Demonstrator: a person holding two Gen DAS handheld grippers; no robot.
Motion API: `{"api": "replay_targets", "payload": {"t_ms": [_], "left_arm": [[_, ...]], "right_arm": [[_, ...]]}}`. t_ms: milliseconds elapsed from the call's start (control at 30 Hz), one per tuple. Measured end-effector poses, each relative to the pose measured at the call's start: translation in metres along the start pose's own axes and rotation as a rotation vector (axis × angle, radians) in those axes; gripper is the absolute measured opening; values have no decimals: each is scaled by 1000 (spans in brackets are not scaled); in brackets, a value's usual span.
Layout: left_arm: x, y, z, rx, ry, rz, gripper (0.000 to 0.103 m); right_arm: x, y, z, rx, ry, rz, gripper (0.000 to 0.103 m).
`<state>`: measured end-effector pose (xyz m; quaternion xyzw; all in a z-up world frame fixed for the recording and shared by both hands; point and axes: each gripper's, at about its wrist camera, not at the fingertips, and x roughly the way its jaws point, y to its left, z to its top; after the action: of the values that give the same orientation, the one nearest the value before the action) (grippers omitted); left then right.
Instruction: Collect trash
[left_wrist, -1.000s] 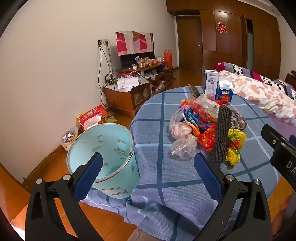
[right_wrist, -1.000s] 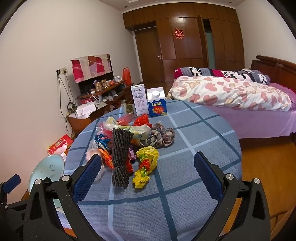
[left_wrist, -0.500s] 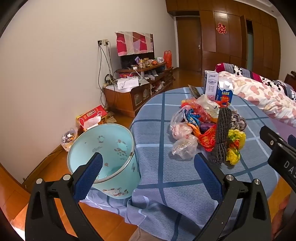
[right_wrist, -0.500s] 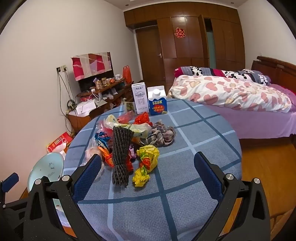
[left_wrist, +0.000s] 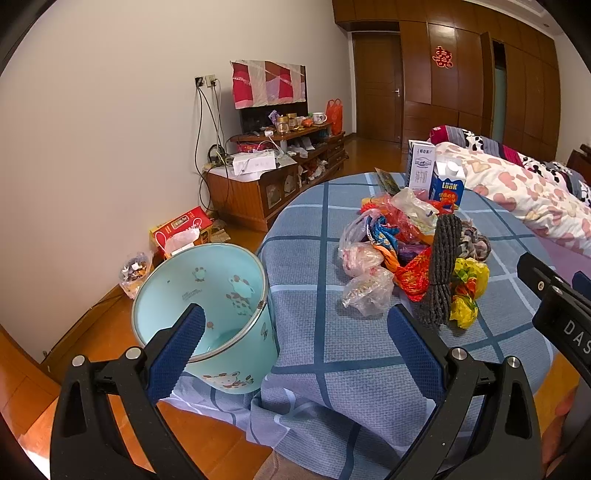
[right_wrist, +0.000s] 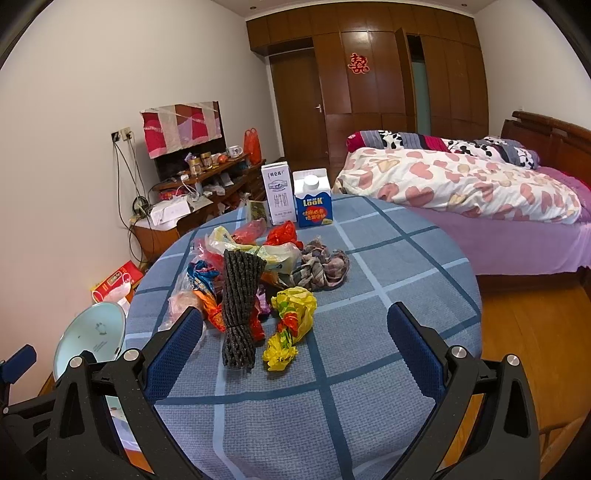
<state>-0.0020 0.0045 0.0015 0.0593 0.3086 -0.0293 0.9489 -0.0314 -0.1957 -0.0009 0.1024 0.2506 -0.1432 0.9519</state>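
While the blue bin (left_wrist: 207, 306) beside the table (left_wrist: 325, 328) looks empty from the left wrist view, all the trash pile (left_wrist: 402, 258) sits on top. Left tongs (left_wrist: 291, 332) hang wide open, holding nothing.

From the right wrist view, right tongs (right_wrist: 295, 332) hover low over the yellow bag (right_wrist: 291, 325), wide open, empty.

A: What can you read at twelve o'clock?
B: "LOOK" on the blue-and-white gable-top carton (right_wrist: 312, 201).
A: And at three o'clock in the left view?
B: "DAS" on the black gripper body (left_wrist: 565, 325).
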Motion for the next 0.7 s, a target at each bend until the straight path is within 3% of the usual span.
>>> {"api": "replay_targets", "payload": {"t_ms": [700], "left_arm": [[1, 0, 0, -2, 3, -3, 97]], "right_arm": [[-1, 1, 0, 2, 3, 2, 98]]}}
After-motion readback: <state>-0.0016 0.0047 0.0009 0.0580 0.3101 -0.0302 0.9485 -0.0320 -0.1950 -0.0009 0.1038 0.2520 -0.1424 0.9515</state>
